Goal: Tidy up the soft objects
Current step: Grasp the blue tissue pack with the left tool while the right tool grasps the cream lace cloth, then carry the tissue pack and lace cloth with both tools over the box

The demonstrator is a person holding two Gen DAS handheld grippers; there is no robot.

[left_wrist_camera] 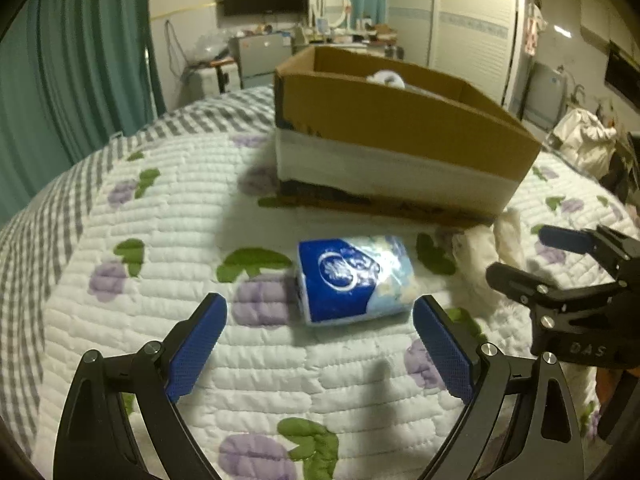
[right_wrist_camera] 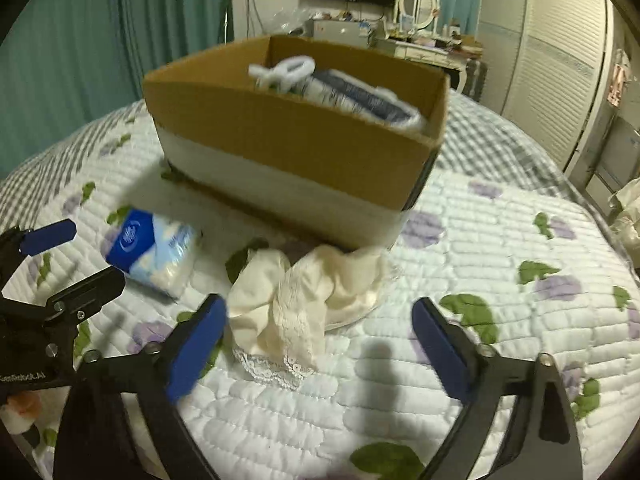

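Observation:
A blue and white tissue pack [left_wrist_camera: 354,278] lies on the quilted bed just ahead of my open, empty left gripper [left_wrist_camera: 320,320]; it also shows in the right wrist view [right_wrist_camera: 154,250]. A cream lace cloth [right_wrist_camera: 296,308] lies crumpled in front of my open, empty right gripper [right_wrist_camera: 320,324], close to its left finger; its edge shows in the left wrist view [left_wrist_camera: 486,248]. Behind both stands a cardboard box [left_wrist_camera: 400,132], also in the right wrist view [right_wrist_camera: 296,136], holding white and dark blue soft items [right_wrist_camera: 344,88].
The bed's flowered quilt [left_wrist_camera: 160,280] has a grey checked border [left_wrist_camera: 48,232] falling away at the left. Teal curtains [left_wrist_camera: 72,60], a dresser with a mirror [left_wrist_camera: 328,0] and wardrobes [right_wrist_camera: 560,40] stand beyond the bed. The other gripper [left_wrist_camera: 560,264] is at the right.

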